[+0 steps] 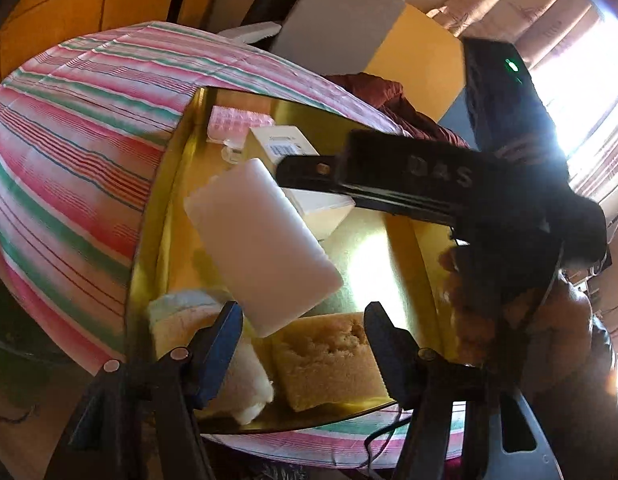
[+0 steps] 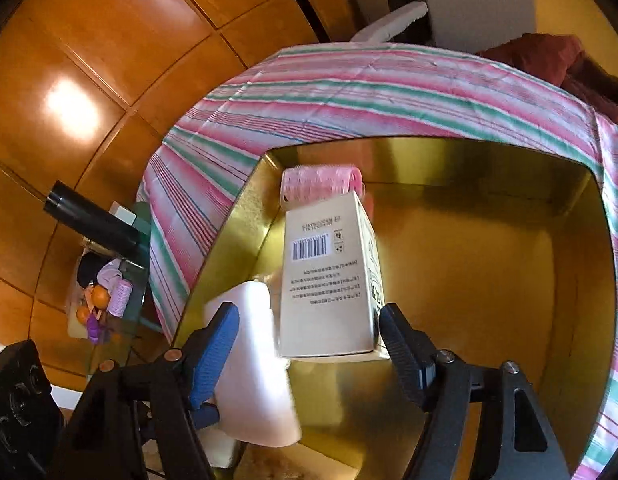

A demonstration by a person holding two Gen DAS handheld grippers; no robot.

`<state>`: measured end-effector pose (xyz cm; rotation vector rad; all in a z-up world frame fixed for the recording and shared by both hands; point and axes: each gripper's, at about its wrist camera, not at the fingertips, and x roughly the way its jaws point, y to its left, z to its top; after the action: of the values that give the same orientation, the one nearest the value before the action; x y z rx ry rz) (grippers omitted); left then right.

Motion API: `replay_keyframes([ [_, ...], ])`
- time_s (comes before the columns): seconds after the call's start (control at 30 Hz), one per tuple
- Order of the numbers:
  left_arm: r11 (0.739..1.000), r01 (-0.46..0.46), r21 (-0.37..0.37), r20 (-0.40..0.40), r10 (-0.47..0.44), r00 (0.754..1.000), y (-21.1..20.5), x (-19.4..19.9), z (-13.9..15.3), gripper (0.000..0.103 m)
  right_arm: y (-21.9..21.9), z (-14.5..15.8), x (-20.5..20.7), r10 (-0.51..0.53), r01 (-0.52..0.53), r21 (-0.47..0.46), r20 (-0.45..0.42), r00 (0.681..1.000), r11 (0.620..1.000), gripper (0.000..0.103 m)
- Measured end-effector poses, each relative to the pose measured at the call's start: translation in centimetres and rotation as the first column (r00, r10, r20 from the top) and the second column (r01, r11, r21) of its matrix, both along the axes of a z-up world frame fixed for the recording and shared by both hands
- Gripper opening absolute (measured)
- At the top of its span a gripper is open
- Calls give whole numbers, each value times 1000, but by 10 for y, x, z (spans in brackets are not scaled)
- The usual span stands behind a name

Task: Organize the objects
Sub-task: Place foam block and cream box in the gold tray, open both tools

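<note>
The white foam block (image 1: 265, 246) lies tilted in the gold tray (image 1: 393, 248), reaching forward and a little left from between the tips of the left gripper (image 1: 303, 316). Its long axis runs diagonally away from those fingers, the near corner low beside the blue left pad (image 1: 223, 344), which it may touch; I cannot tell. The left jaws stand spread, pinching nothing, with a tan sponge (image 1: 329, 364) just below and between them and a pale rolled cloth (image 1: 213, 332) under the left finger.

Farther right, the right gripper (image 2: 309, 332) is spread too, its fingers flanking the near end of the cardboard box (image 2: 329, 276), whose long axis points straight ahead toward a pink hair roller (image 2: 321, 184) at the tray's far wall. The right finger looks close against the box; a grip is not evident. The foam block sits under this gripper's left finger.

The left hand seems better placed for the block, and the right one reaches in level from the side across the tray.
</note>
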<state>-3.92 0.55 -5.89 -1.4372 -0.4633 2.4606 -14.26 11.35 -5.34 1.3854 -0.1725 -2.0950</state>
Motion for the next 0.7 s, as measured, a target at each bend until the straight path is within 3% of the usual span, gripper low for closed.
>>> replay_keyframes([
  [0.37, 985, -114, -127, -112, 99, 989, -10, 9, 34, 65, 42, 23, 29, -88, 94, 53, -101, 991, 994, 85],
  [0.7, 955, -163, -247, -260, 96, 961, -2, 23, 64, 65, 63, 27, 65, -139, 169, 146, -194, 971, 975, 89],
])
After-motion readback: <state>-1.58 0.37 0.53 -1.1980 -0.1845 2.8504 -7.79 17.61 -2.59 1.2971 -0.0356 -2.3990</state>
